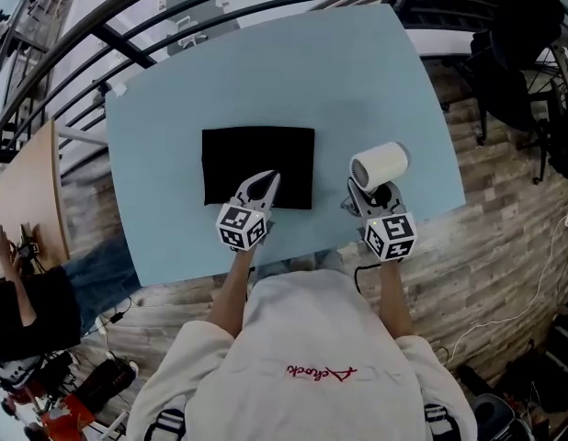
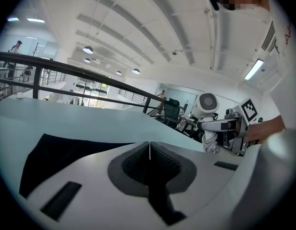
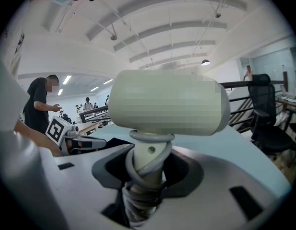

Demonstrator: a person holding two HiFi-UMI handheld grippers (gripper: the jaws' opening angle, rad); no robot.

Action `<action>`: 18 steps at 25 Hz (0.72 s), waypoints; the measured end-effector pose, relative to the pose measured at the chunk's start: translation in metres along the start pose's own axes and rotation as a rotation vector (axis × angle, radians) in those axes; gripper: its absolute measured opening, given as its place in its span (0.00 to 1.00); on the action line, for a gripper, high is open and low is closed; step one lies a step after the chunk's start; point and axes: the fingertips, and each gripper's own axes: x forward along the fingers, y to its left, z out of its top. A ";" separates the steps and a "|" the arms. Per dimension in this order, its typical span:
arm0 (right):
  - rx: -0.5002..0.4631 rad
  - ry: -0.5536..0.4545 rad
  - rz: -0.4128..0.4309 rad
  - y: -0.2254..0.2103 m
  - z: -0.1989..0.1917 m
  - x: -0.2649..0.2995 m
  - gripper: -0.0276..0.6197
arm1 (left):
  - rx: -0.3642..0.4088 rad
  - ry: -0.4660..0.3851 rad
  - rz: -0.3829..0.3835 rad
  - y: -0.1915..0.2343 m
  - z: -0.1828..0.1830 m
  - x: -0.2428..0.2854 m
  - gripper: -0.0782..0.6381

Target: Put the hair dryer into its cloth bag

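Head view: right gripper (image 1: 367, 197) clamps the hair dryer (image 1: 380, 164) handle; left gripper (image 1: 266, 183), jaws pressed together, at the bag (image 1: 256, 157). Next, probably: open bag mouth.

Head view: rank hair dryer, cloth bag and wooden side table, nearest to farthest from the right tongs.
1. The hair dryer: in the right tongs.
2. The cloth bag: left, mid-table.
3. The wooden side table: far left.
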 end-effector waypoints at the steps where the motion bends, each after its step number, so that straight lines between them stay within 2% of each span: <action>1: 0.003 0.006 0.004 -0.001 -0.003 0.001 0.32 | 0.000 0.009 0.002 -0.001 -0.004 0.002 0.12; 9: 0.024 0.040 0.018 -0.010 -0.021 0.004 0.32 | 0.018 0.104 -0.023 -0.020 -0.039 0.038 0.12; 12: 0.029 0.043 0.009 -0.015 -0.022 0.002 0.32 | 0.048 0.164 -0.030 -0.029 -0.054 0.058 0.26; 18: 0.040 0.040 -0.018 -0.026 -0.022 -0.007 0.32 | 0.102 0.260 -0.025 -0.038 -0.081 0.084 0.28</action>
